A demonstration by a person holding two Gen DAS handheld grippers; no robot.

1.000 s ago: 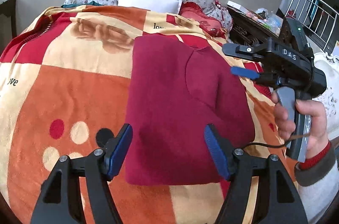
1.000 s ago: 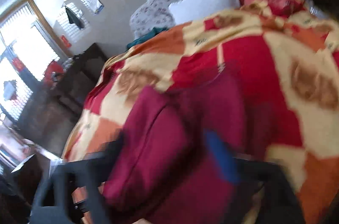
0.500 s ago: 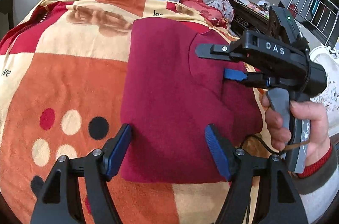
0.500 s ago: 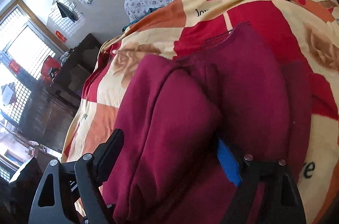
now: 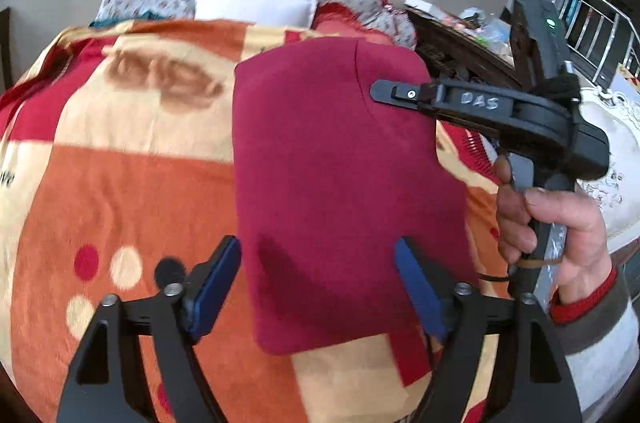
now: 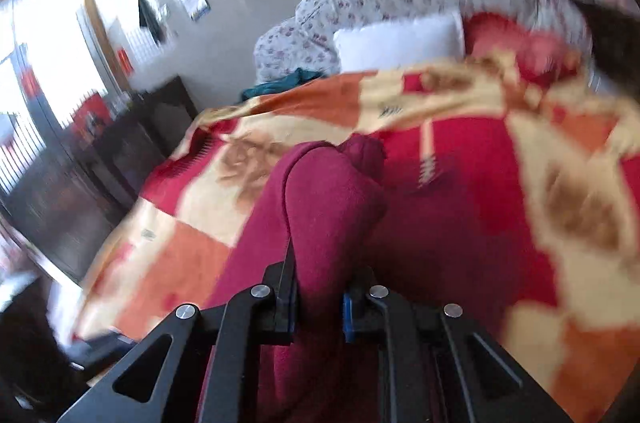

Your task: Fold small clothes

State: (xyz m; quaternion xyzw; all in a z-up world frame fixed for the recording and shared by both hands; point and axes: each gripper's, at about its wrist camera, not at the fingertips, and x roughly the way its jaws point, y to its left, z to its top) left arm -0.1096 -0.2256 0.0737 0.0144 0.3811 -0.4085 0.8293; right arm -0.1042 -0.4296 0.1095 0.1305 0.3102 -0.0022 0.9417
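Right claw (image 6: 316,307) is clamped on a fold of the maroon garment (image 5: 336,183) (frame centre); left claw (image 5: 316,283) gapes wide, empty, straddling its near edge.

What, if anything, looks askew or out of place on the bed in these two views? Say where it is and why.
Nothing stands out as damaged or spilled. The maroon garment lies mostly flat on the patterned blanket, but its right side is bunched into a raised fold, pinched by the right tongs. The left tongs hang open over its near edge.
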